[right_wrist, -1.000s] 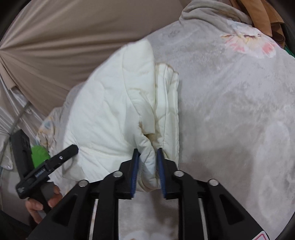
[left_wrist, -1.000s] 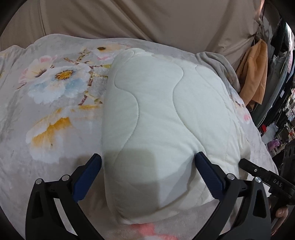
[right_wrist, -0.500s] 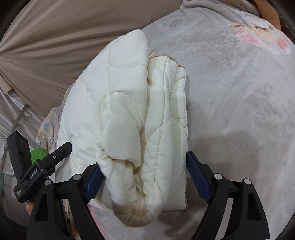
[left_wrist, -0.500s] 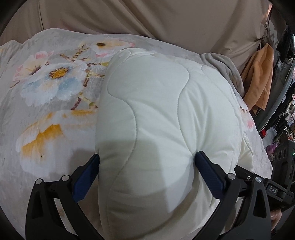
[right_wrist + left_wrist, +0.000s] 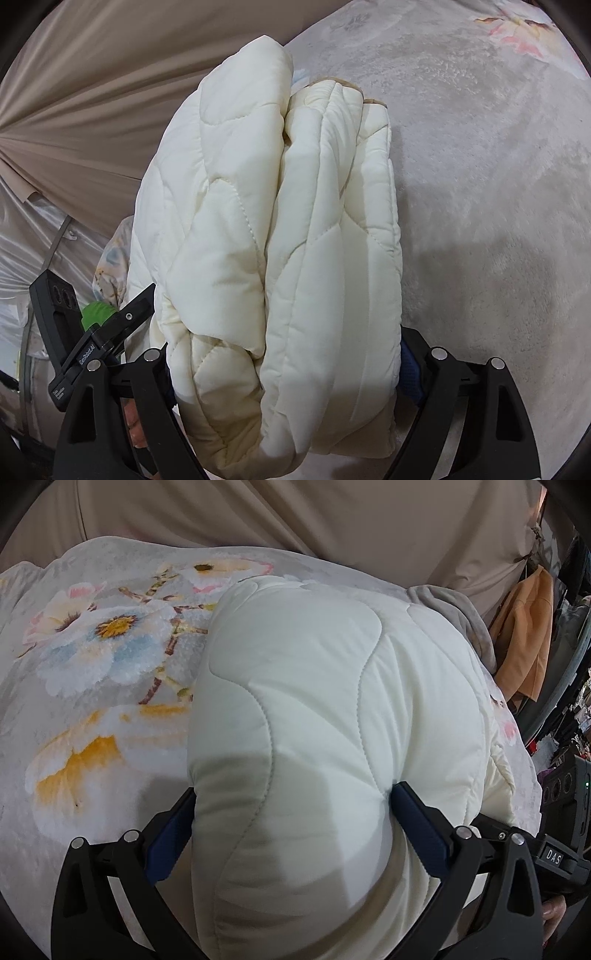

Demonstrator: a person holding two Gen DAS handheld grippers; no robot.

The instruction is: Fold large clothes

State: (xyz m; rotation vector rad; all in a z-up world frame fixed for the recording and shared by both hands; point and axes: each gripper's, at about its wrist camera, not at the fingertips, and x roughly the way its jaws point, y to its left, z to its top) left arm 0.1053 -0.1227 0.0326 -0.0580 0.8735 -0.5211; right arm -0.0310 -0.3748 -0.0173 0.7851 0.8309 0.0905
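Observation:
A cream quilted padded garment [image 5: 314, 720], folded into a thick bundle, lies on a grey floral blanket [image 5: 92, 672]. My left gripper [image 5: 291, 816] is open wide, its blue pads on either side of the bundle's near end, which fills the gap. In the right wrist view the same garment [image 5: 280, 240] shows its stacked folded edges. My right gripper [image 5: 284, 362] is open wide and straddles the bundle's end; its blue pads are mostly hidden by the fabric.
Beige curtain [image 5: 295, 517] hangs behind the bed. An orange garment [image 5: 524, 635] hangs at the right, with cluttered shelves beyond. The left gripper's body [image 5: 99, 332] shows at the left of the right wrist view. Bare blanket [image 5: 498, 184] lies to the right.
My right gripper opened from a pinch on a fold and pushed forward around the bundle. My left gripper slid further along the bundle, which now fills more of both views.

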